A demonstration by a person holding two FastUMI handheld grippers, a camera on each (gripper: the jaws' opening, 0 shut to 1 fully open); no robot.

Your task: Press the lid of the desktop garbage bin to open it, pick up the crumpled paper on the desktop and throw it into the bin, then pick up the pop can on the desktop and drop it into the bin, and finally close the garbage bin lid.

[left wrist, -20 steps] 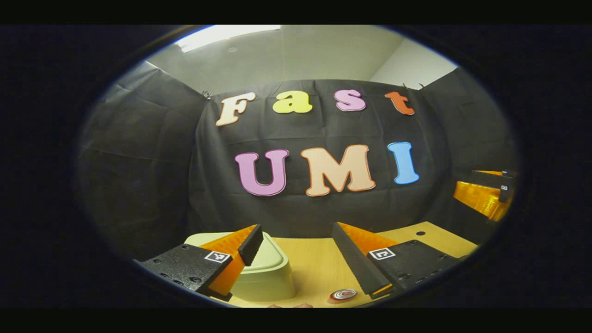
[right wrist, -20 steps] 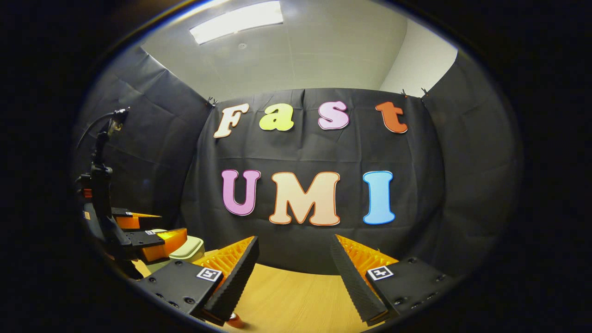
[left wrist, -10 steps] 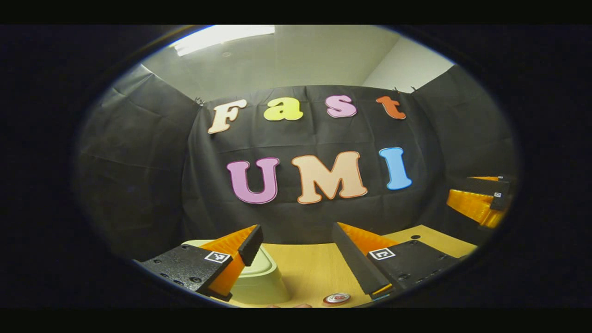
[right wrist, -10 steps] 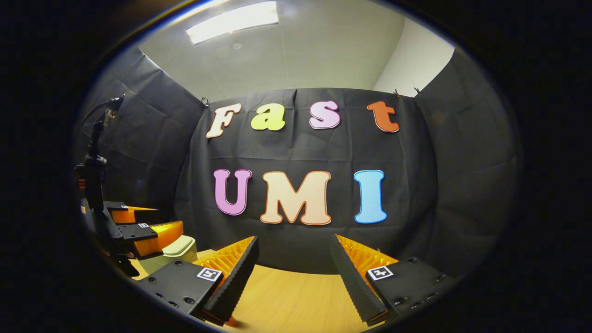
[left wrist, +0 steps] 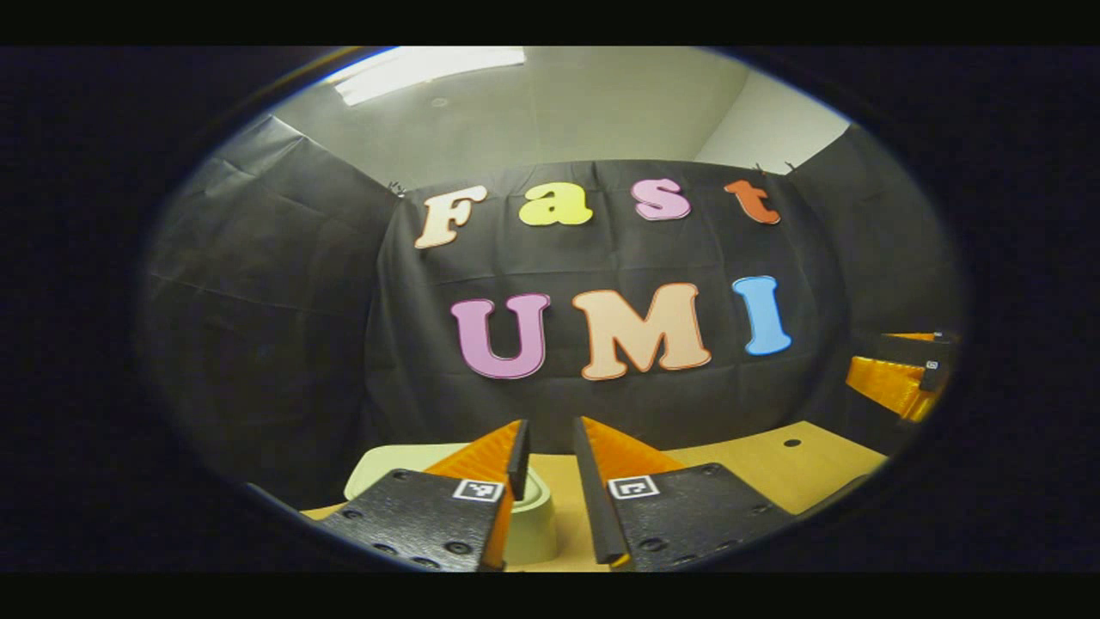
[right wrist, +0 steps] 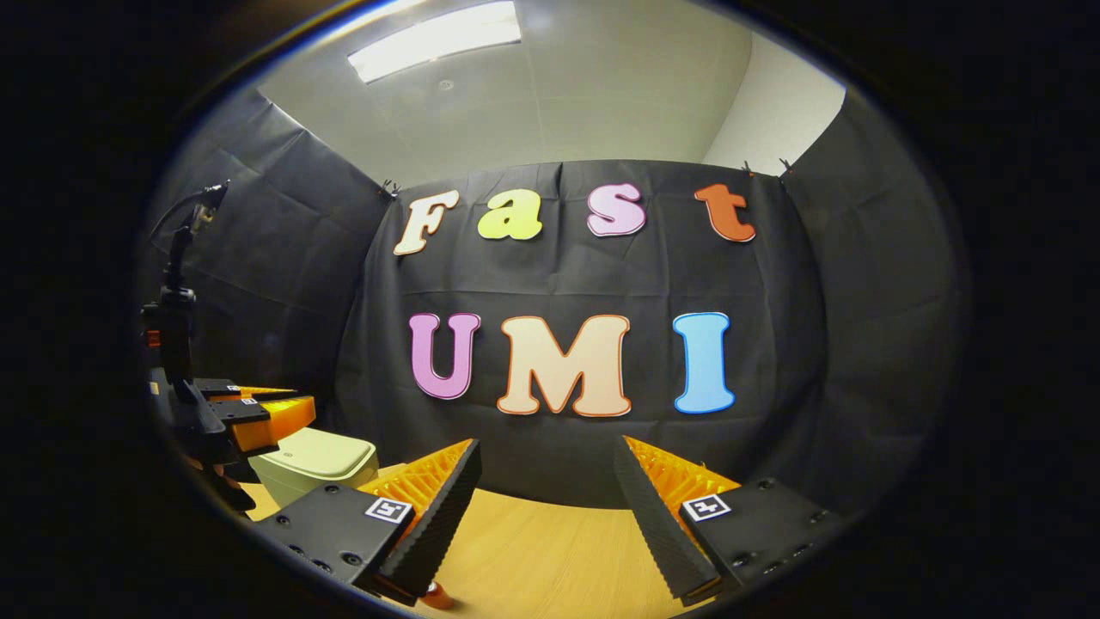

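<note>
Booth: black cloth walls, ceiling light, wooden tabletop.

Bin: pale green, lid down and flat, near the tabletop's left edge as the right gripper view shows it.

Left gripper: fingers drawn close with a narrow gap, nothing between them; it hangs just above the bin, apart from the lid as far as can be told.

Right gripper: fingers well apart, empty, over bare tabletop.

Can: a red sliver at the near edge, under the right gripper's left finger; identity judged, not certain.

Paper: place cannot be told.

Risks:
- A press landing off the lid's latch would leave the lid down.
- A press near the bin's edge could tip or slide it.
- The right gripper, dropping low, could knock the can.
</note>
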